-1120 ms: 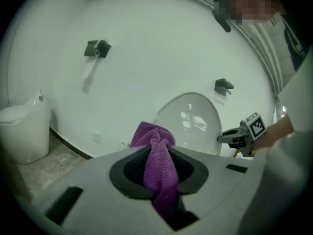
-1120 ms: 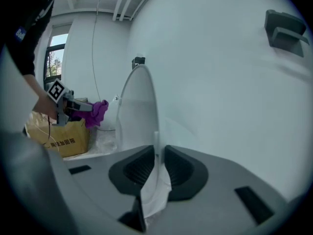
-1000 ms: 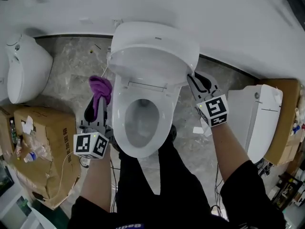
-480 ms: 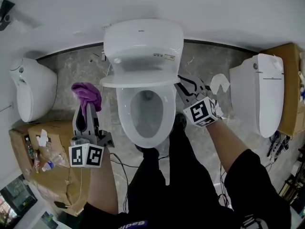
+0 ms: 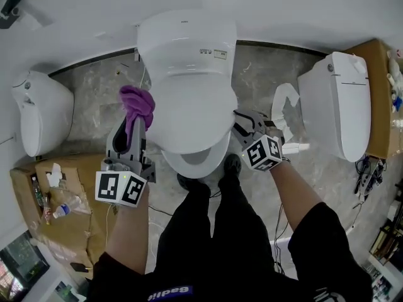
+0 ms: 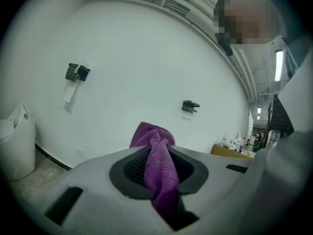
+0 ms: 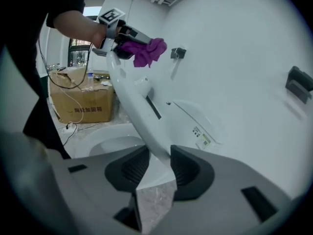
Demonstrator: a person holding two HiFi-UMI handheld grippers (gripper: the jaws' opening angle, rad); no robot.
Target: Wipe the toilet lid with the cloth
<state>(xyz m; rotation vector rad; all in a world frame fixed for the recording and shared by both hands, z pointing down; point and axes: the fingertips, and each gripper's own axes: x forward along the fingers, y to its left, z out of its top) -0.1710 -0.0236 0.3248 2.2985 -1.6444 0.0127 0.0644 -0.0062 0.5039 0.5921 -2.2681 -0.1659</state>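
Observation:
The white toilet lid (image 5: 192,106) tilts down over the bowl, and only the bowl's front rim (image 5: 201,163) shows below it. My right gripper (image 5: 240,124) is at the lid's right edge; in the right gripper view its jaws (image 7: 159,168) are shut on that edge of the lid (image 7: 137,111). My left gripper (image 5: 129,124) is just left of the lid, shut on a purple cloth (image 5: 137,104). The cloth (image 6: 157,153) bunches out past the left gripper (image 6: 157,169) and stays clear of the lid.
A second toilet (image 5: 38,115) stands at the left and a third (image 5: 343,106) at the right on a brown box. A loose white seat piece (image 5: 286,113) lies by my right gripper. A cardboard box (image 5: 69,187) with a bottle (image 5: 60,210) is at lower left. The person's legs (image 5: 208,231) stand before the bowl.
The lid has swung down from upright to a tilt over the bowl, with my right gripper following its edge. My left gripper and cloth moved right, closer to the lid.

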